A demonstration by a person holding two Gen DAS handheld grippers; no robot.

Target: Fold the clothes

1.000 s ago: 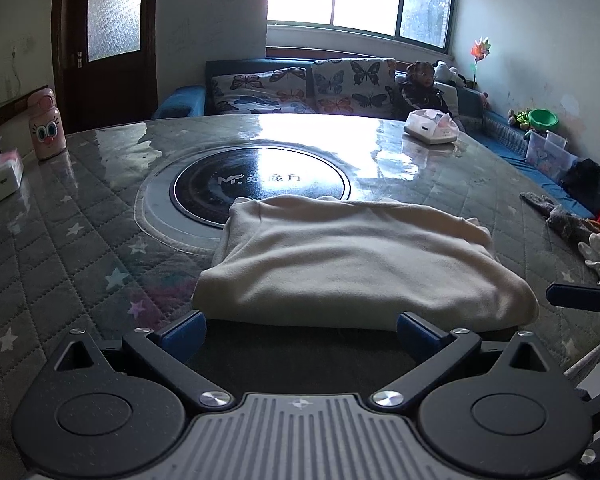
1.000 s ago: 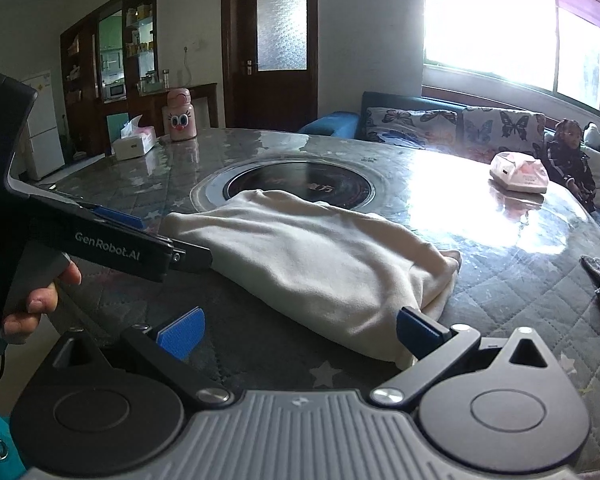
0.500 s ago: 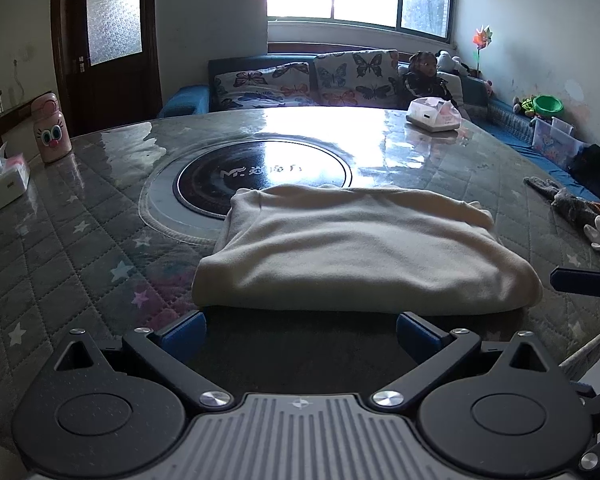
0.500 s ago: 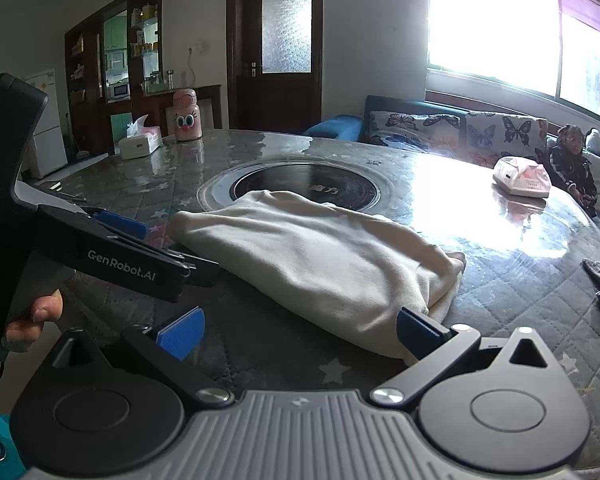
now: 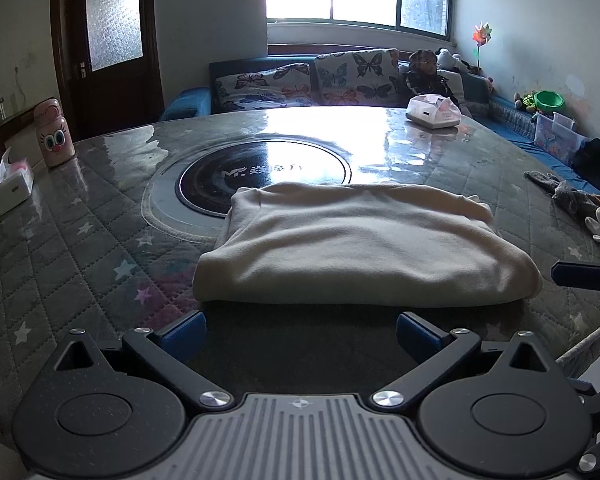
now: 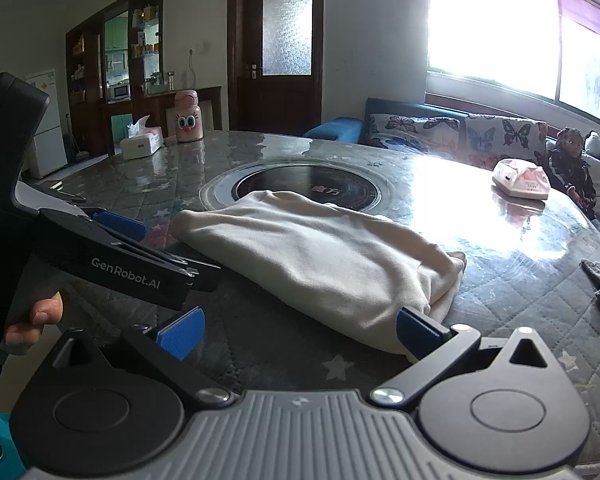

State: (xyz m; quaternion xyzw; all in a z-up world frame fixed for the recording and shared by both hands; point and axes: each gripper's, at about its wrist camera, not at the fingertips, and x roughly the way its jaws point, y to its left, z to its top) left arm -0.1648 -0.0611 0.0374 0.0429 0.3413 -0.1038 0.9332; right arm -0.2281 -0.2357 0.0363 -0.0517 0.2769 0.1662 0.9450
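Both grippers drawn slightly back, folded garment just beyond spread jaws (nothing held)

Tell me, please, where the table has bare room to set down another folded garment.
Free: the quilted table cover between the cream garment and the white tissue box, and the glossy far side left of the pink tissue box. Crowded: the right edge, with grey cloth.

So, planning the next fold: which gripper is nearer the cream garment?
Right. The right gripper reaches the cream garment at its corner; the left gripper sits short of its near edge.
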